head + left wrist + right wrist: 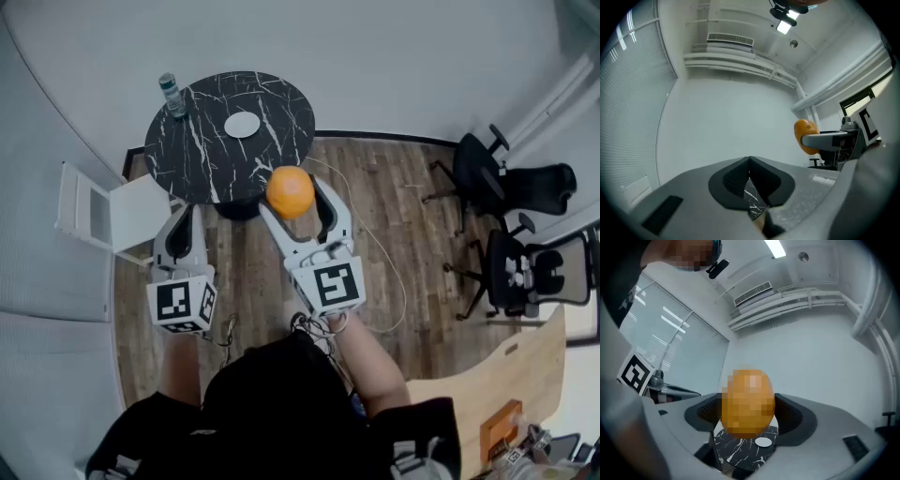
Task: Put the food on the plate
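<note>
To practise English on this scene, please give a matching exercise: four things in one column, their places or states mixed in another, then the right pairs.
1. round orange fruit
2. small white round plate
3. clear plastic bottle
4. left hand-held gripper

A. shut, holding nothing
B. at the rim of the black marble round table
C. between the jaws of the right hand-held gripper
D. near the table's middle, empty

Pairs: 1-C, 2-D, 3-B, 4-A

Prob. an office: swivel chairs (pixel 518 270), wood desk (pixel 487 394), wall AC unit (pixel 730 40).
</note>
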A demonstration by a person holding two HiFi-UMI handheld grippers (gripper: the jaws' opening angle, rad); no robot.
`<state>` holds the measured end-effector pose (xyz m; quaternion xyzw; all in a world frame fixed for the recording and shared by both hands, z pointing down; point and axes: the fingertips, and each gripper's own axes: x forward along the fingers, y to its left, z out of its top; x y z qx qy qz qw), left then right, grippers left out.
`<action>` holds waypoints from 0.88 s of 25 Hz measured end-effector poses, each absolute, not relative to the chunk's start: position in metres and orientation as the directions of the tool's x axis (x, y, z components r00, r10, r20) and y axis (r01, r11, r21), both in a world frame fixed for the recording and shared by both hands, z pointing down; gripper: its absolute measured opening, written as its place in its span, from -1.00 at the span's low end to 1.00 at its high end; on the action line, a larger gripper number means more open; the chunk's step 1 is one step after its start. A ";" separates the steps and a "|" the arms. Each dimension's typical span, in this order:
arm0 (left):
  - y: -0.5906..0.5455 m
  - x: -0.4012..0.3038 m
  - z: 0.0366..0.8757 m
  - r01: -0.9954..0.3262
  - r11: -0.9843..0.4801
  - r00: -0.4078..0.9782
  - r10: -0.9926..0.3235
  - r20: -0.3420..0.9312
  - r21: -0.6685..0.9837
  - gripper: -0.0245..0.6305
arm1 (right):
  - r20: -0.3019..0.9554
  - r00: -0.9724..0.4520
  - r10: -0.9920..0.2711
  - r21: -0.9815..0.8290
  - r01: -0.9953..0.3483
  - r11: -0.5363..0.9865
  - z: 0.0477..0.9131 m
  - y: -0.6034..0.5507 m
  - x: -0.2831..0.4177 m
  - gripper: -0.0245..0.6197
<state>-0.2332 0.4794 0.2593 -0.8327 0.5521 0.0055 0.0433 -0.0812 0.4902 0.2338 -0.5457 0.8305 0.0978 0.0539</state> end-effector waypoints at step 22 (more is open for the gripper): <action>0.457 -0.127 0.312 -0.923 -0.378 0.373 -0.925 0.073 -0.076 -0.93 | -0.108 -0.421 -0.901 0.070 -0.907 0.416 0.283 0.463 0.054 0.10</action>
